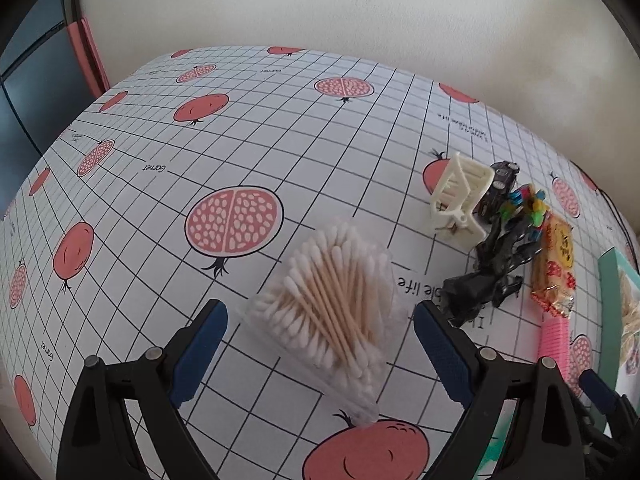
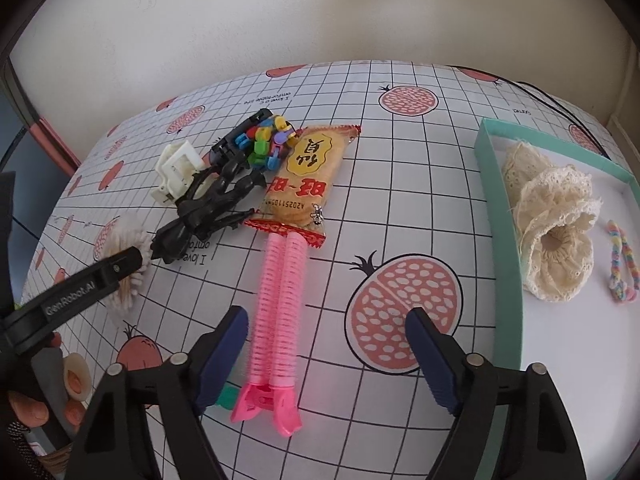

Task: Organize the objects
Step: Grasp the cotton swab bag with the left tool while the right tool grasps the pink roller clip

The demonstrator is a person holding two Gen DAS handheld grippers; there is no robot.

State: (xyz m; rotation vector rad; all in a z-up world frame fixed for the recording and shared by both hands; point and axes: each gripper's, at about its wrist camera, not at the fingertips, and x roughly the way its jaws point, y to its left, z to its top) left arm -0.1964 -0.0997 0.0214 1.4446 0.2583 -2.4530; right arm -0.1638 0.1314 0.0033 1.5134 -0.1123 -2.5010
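A clear bag of cotton swabs (image 1: 332, 304) lies on the pomegranate-print tablecloth between the spread fingers of my left gripper (image 1: 316, 332), which is open. In the right wrist view the left gripper (image 2: 120, 268) reaches over the cotton swabs (image 2: 124, 264). My right gripper (image 2: 328, 344) is open above the cloth, with a pink hair roller clip (image 2: 278, 312) just left of its middle. A snack packet (image 2: 308, 176), a black claw clip (image 2: 208, 208), a white clip (image 2: 176, 172) and coloured small clips (image 2: 266, 142) form a heap behind.
A teal-rimmed box (image 2: 496, 216) at the right holds a cream lace scrunchie (image 2: 552, 232) and a pastel hair tie (image 2: 620, 264). A black cable (image 2: 548, 96) runs behind the box. A hand (image 2: 36, 408) holds the left gripper at the lower left. A wall bounds the table's far side.
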